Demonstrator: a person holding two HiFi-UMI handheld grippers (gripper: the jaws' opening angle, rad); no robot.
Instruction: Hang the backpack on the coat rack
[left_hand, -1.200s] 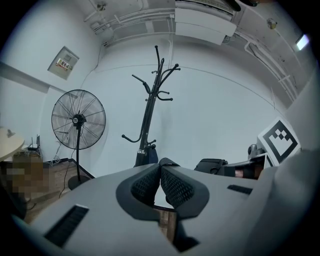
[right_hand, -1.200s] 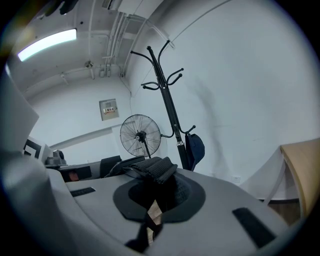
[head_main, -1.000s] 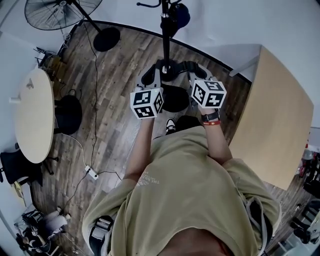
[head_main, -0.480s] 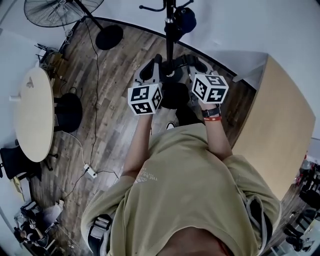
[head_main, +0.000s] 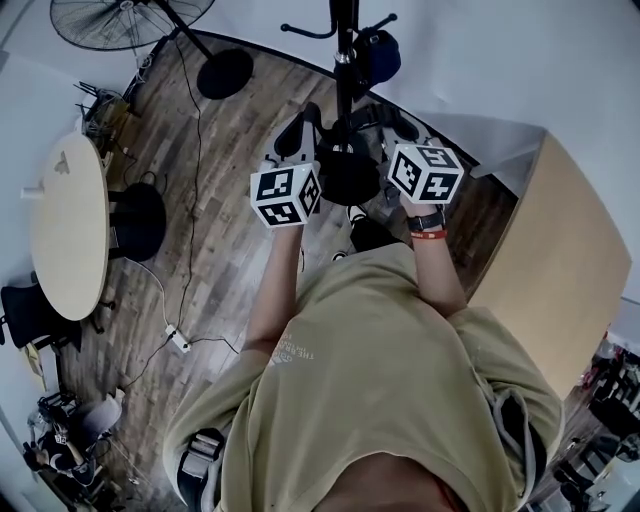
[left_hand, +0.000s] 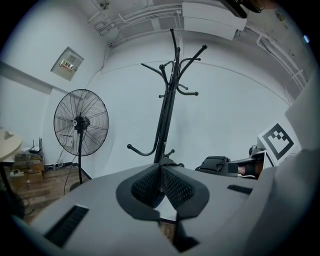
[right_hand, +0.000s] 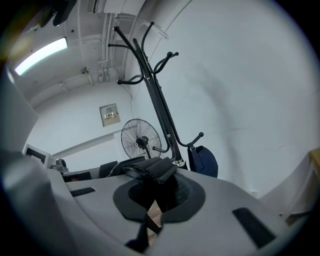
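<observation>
Both tools are clamped on the black backpack (head_main: 350, 178), held up between them over the wooden floor (head_main: 215, 235), just on the near side of the coat rack (head_main: 344, 60) pole. The left tool (left_hand: 161, 174) has its jaws pinched together on a mesh-padded shoulder strap (left_hand: 147, 186); the right tool (right_hand: 154, 176) is closed on a ribbed black strap (right_hand: 150, 169). A navy bag (right_hand: 202, 160) hangs from a low hook on the rack's right, and a standing fan (left_hand: 80, 122) is at the far left
</observation>
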